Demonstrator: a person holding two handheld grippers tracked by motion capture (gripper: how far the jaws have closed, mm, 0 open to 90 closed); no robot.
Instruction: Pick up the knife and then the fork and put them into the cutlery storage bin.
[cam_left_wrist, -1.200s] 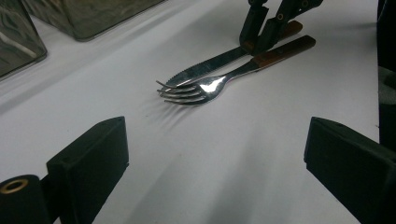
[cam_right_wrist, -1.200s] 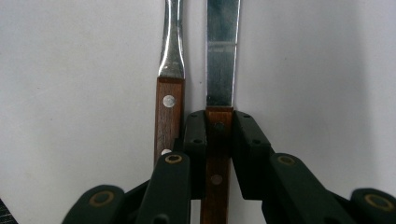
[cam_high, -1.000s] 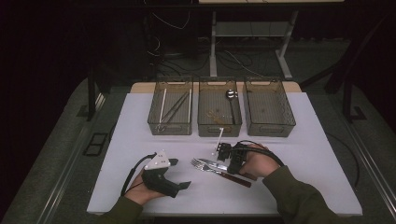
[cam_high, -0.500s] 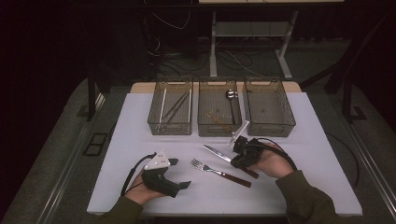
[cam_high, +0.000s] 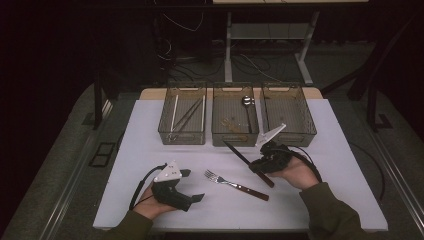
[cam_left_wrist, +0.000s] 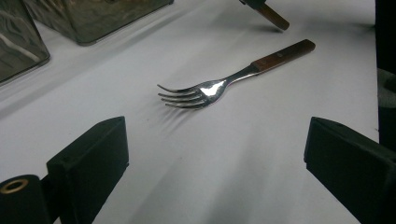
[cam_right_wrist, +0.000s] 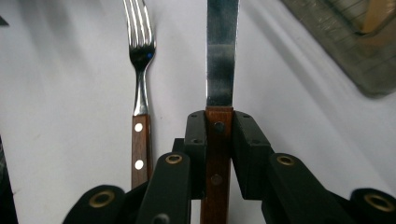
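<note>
Your right gripper (cam_right_wrist: 218, 140) pinches the knife (cam_high: 245, 157) by its wooden handle, blade pointing toward the table's far edge and the bins (cam_high: 235, 122). Your left gripper (cam_high: 187, 186), jaws spread, rests near the front edge; the fork (cam_left_wrist: 205, 91) lies ahead.

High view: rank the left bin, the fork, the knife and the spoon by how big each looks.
1. Left bin, by far the largest.
2. Fork and knife: they look about alike in length, and the right gripper covers part of the knife, so I won't split them.
3. Spoon in the middle bin looks smallest, though it lies farther away.
</note>
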